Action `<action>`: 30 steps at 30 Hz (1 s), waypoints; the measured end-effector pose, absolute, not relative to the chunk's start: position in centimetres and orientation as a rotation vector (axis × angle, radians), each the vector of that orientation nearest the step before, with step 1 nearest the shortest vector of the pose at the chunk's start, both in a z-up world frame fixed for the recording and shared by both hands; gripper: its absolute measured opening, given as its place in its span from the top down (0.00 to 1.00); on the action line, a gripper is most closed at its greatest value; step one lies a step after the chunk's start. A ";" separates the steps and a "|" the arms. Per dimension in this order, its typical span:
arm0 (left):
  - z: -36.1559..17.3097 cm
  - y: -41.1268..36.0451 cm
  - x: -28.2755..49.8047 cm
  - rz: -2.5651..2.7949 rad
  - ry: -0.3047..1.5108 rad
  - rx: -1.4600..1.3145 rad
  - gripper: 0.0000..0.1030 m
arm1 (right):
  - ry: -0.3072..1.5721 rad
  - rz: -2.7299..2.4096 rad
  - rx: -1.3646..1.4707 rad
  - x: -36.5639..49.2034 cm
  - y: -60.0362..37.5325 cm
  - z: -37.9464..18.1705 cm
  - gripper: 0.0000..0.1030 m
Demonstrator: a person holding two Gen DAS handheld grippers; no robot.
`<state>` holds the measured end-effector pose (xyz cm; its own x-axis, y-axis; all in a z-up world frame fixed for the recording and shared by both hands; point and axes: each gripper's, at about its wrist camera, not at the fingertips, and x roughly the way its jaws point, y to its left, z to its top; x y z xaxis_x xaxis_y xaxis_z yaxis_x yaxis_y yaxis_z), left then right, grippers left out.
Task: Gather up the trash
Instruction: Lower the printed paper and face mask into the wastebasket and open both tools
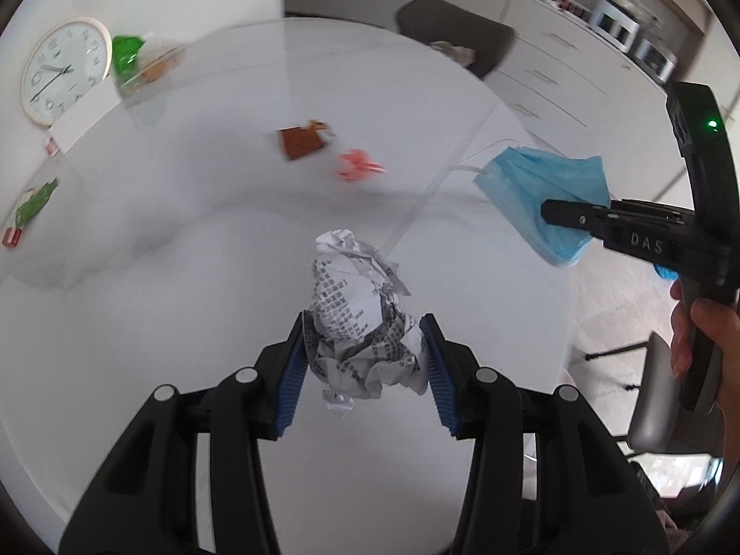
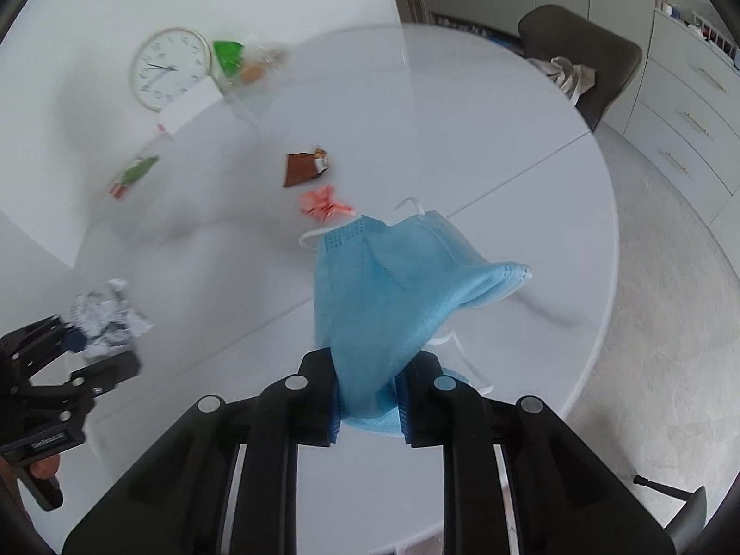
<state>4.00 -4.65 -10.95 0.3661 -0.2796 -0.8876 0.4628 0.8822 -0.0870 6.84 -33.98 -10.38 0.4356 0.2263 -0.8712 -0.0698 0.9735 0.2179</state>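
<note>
Blue face mask hung clamped in our right tool; our left tool gripped crumpled paper above the tabletop, wrappers lying at twelve o'clock.

Left hand-held gripper and right hand-held gripper both clamped, angled downward.

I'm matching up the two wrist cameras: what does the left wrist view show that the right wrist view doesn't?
Only the left wrist view: the right hand gripping its handle, and shelves with appliances.
Only the right wrist view: the mask's ear loops clearly, and more grey floor.
Both: crumpled newspaper, blue mask, brown wrapper, pink scrap, clock, white table.
</note>
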 end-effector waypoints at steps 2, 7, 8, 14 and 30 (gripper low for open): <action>-10.7 -6.4 2.2 -0.527 1.097 0.194 0.55 | 1.097 0.178 0.165 3.9 -34.5 -9.5 0.81; -10.9 -12.0 -2.1 -0.685 1.110 0.237 0.55 | 1.104 0.112 0.170 -3.3 -37.1 -9.2 0.81; -11.0 -13.1 -2.9 -0.712 1.111 0.254 0.55 | 1.111 0.087 0.166 -5.0 -37.9 -9.4 0.81; -11.4 -19.7 -7.9 -0.881 1.109 0.361 0.55 | 1.184 -0.037 0.211 -13.3 -42.9 -11.5 0.81; -12.9 -25.1 -12.4 -1.016 1.122 0.458 0.54 | 1.303 -0.123 0.259 -19.3 -45.8 -20.8 0.79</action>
